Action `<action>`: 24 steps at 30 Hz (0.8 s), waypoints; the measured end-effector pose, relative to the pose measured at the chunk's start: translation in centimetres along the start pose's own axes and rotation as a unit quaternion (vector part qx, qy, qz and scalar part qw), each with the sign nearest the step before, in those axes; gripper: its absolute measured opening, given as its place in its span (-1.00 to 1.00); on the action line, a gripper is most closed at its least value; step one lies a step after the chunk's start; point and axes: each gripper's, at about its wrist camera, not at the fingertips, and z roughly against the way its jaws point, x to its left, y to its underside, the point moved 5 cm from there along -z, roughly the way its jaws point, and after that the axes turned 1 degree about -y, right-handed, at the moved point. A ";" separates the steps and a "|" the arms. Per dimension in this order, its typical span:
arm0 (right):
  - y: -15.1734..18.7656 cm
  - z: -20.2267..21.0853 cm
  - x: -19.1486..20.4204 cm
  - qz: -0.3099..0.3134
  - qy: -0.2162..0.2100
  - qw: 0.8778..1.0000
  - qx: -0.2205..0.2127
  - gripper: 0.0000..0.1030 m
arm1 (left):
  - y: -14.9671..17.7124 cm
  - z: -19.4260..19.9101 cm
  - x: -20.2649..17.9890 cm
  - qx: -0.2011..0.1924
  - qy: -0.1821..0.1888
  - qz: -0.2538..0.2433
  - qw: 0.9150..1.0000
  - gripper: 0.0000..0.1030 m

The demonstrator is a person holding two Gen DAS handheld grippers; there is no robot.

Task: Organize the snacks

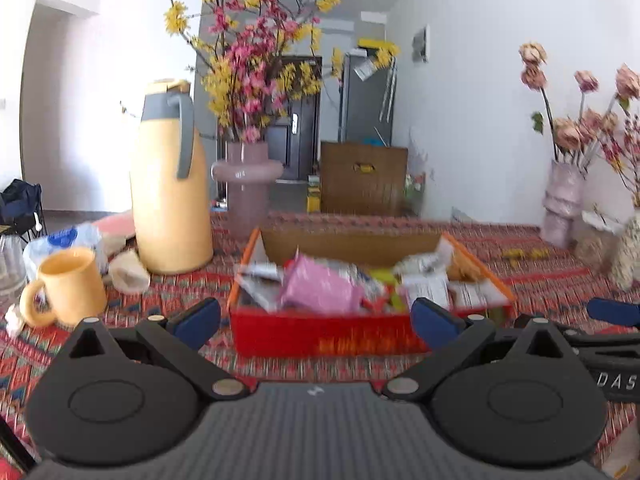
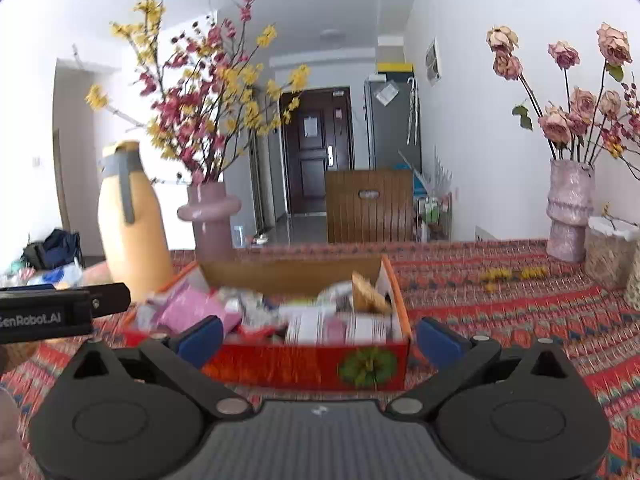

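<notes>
Both grippers, left [image 1: 316, 318] and right [image 2: 319, 338], fingers wide apart, empty, before the snack box [image 2: 304, 364].

The left tongs [image 1: 316, 318] are matte black plastic, with two blue padded fingertips [image 1: 198, 318] on angled black arms. Each arm pivots on a broad, rounded black housing with a raised oval disc on its face and a triangular cut-out near the top. Small silver round rivets mark the joints. Between the housings lies a dark grey ribbed plate carrying a small white mark.

The right tongs [image 2: 320, 338] share the same build: blue fingertips [image 2: 202, 338], black arms, silver rivets, ribbed grey plate. White lettering shows on the black side of each tool, seen from the other's camera.
</notes>
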 end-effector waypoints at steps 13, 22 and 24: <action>5.6 3.5 -0.3 -0.008 0.009 0.996 0.086 1.00 | 4.8 2.2 0.4 0.057 0.002 -0.016 0.998 1.00; 6.0 3.8 -0.6 -0.011 0.012 0.996 0.089 1.00 | 5.1 2.5 0.2 0.061 0.002 -0.017 0.998 1.00; 6.0 3.8 -0.6 -0.011 0.012 0.996 0.089 1.00 | 5.1 2.5 0.2 0.061 0.002 -0.017 0.998 1.00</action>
